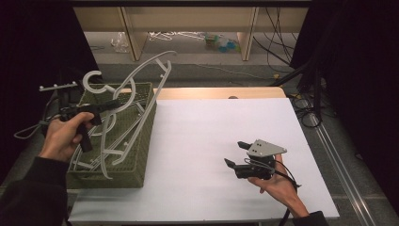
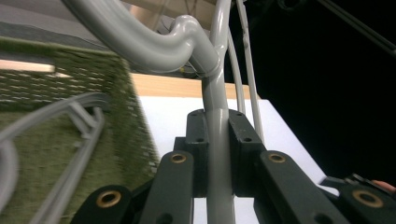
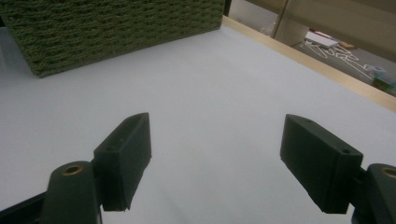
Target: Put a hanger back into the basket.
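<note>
A pale grey plastic hanger (image 1: 157,70) is lifted up and tilted over the green woven basket (image 1: 143,141) at the table's left. My left gripper (image 1: 115,104) is shut on it. In the left gripper view the hanger's neck (image 2: 156,46) runs straight between the closed pads of the left gripper (image 2: 218,137), with the basket (image 2: 56,84) to the left. My right gripper (image 1: 235,153) rests low over the white tabletop (image 1: 202,127) at the front right. In the right gripper view the right gripper (image 3: 217,158) stands open with nothing between its jaws, and the basket (image 3: 116,28) is ahead.
Several more pale hangers (image 1: 117,136) lie tangled inside the basket. A wooden strip (image 1: 221,92) edges the far side of the table. Beyond it are shelf legs, floor clutter (image 1: 221,42) and cables (image 1: 306,108) at the right.
</note>
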Demonstrator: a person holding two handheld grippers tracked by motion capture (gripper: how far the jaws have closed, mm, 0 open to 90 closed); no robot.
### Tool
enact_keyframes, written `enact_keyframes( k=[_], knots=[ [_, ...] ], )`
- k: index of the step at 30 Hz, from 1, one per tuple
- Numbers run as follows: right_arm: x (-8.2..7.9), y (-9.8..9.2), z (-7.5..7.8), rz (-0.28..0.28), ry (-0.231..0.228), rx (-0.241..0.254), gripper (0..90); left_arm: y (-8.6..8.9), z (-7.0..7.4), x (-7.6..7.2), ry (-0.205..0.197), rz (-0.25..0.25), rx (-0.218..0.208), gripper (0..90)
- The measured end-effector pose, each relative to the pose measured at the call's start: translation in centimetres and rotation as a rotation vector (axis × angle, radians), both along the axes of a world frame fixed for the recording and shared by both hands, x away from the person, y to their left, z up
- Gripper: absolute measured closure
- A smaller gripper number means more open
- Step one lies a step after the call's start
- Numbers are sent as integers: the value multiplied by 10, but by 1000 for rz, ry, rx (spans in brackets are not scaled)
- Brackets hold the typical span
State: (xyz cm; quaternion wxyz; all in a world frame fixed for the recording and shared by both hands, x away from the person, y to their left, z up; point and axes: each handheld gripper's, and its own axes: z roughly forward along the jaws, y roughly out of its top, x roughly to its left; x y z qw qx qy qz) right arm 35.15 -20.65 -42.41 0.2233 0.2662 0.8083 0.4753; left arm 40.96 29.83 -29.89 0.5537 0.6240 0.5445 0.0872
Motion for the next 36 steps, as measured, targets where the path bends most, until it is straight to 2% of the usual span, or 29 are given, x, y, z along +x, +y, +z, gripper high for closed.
enact_keyframes(
  k=[3,5,7,9,11,13,17,20,23,26,30,32,36],
  knots=[
    [-1,0,1,15,13,-12,253,13,-1,5,-4,28,13,799],
    [-1,1,0,12,0,0,253,21,-7,10,0,36,34,800],
    [0,0,0,14,8,-13,253,29,-11,13,1,53,32,799],
    [0,0,0,18,12,-13,253,39,-14,17,-15,86,34,799],
    [0,1,0,23,14,-12,253,42,-15,18,-22,93,34,799],
    [0,2,-1,20,1,-6,253,52,-18,21,-53,112,57,799],
    [0,1,0,23,11,-15,253,59,-24,24,-46,137,79,799],
    [-1,2,-1,27,10,-17,254,65,-34,26,-45,158,120,799],
    [-1,3,-2,36,14,-15,254,71,-42,27,-41,174,131,799],
    [-1,4,-3,36,13,-17,254,76,-50,27,-37,175,157,799],
    [0,3,-3,37,18,-20,255,82,-57,27,-39,171,161,798],
    [0,2,-3,40,18,-19,255,84,-60,26,-41,161,184,798],
    [0,3,-4,34,2,-9,255,86,-69,26,-31,146,197,797]
  ],
)
